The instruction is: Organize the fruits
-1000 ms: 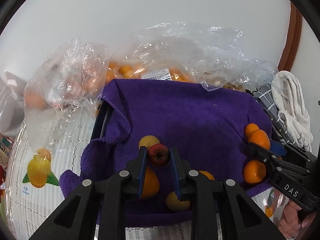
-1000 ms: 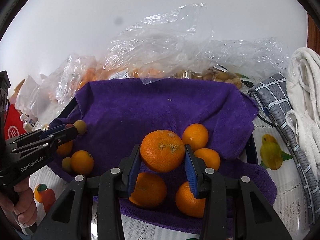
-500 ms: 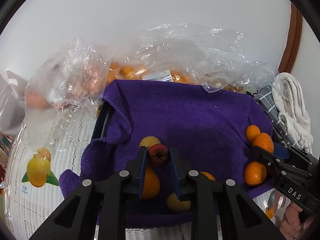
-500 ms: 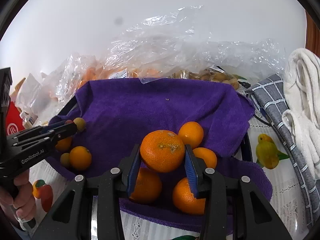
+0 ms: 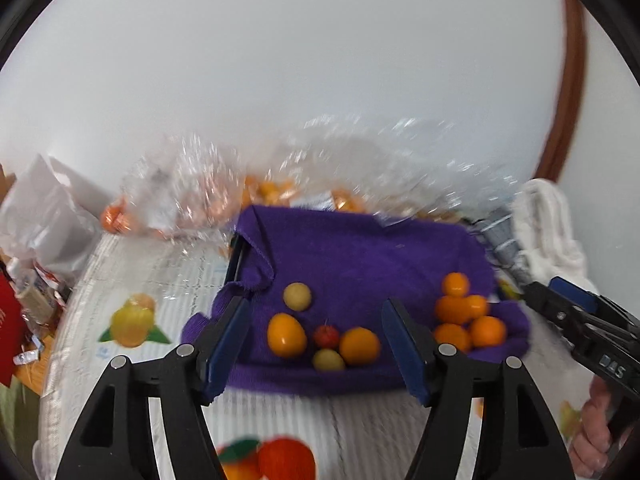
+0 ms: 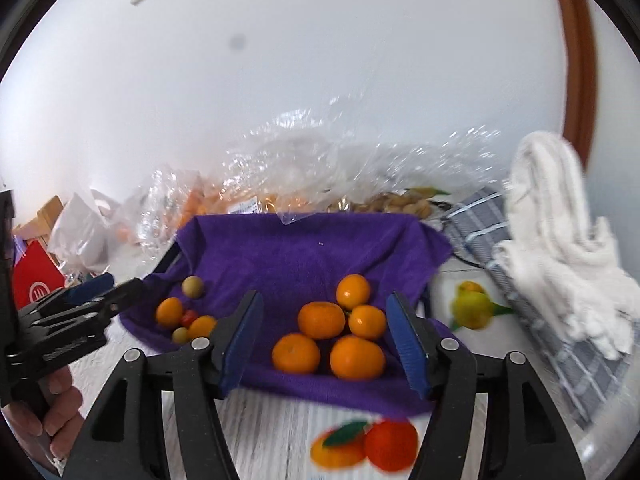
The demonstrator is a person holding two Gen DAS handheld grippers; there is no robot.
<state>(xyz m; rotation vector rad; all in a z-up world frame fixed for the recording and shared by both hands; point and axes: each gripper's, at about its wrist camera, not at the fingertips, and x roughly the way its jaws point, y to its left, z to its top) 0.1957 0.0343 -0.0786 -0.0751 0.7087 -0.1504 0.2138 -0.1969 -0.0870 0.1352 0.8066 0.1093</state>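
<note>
Now | left claw [image 5: 316,338] just opened (empty) | right claw [image 6: 324,330] just opened, empty

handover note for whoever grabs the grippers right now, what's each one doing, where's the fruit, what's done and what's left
Left gripper: jaws have just been opening, now open and empty.
Right gripper: jaws have just been opening too, open and empty.
Purple towel: two groups lie on it. On one side a small red fruit among orange and yellow-green ones; on the other side five oranges clustered together.
Done: both groups are set down on the towel.
Left: more fruit sits in the clear plastic bags behind the towel, probably next to sort.
</note>
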